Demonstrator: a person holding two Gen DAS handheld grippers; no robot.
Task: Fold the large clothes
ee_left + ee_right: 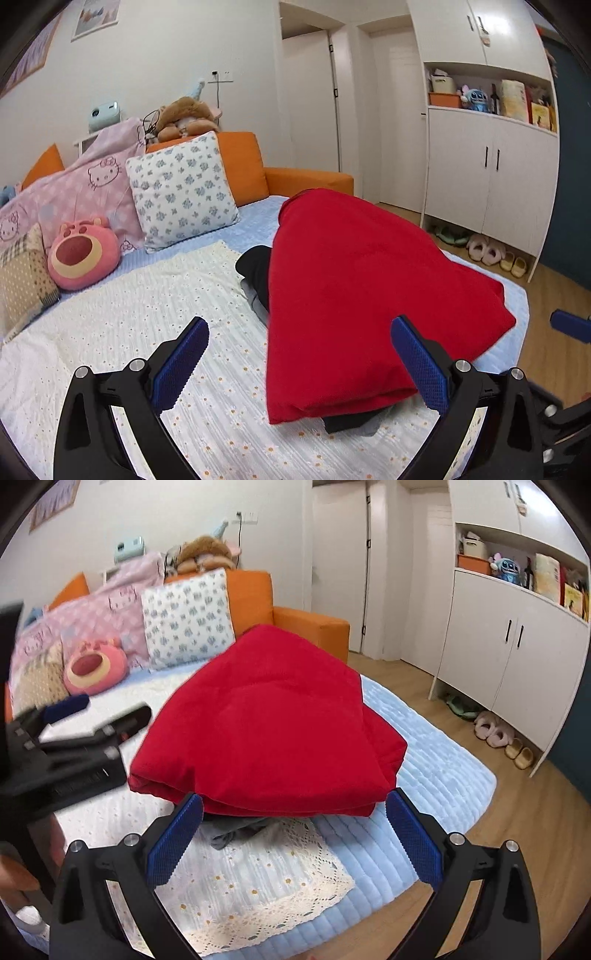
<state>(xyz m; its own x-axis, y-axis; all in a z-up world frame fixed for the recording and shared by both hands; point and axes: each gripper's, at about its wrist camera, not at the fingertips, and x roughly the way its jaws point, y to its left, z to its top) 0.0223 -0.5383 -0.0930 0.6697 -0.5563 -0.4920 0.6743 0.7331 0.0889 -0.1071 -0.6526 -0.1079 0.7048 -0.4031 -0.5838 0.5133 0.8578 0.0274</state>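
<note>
No writing or label on anything here is sharp enough for me to read; the only mark I can make out is the cartoon cat face printed over and over on the pink pillow (92,177).

The folded red garment (354,295) lies on the flowered cream sheet (147,295) over the pale blue bed pad (424,775), with some dark and grey cloth (236,830) poking out from under its near edge.

My left tongs (299,365) are released, jaws wide, nothing between the pads; the red garment's near left corner sits just beyond and between them, closer to the right pad.

My right tongs (293,843) are likewise spread and empty, the garment's near edge lying just past the fingertips (402,808).
</note>
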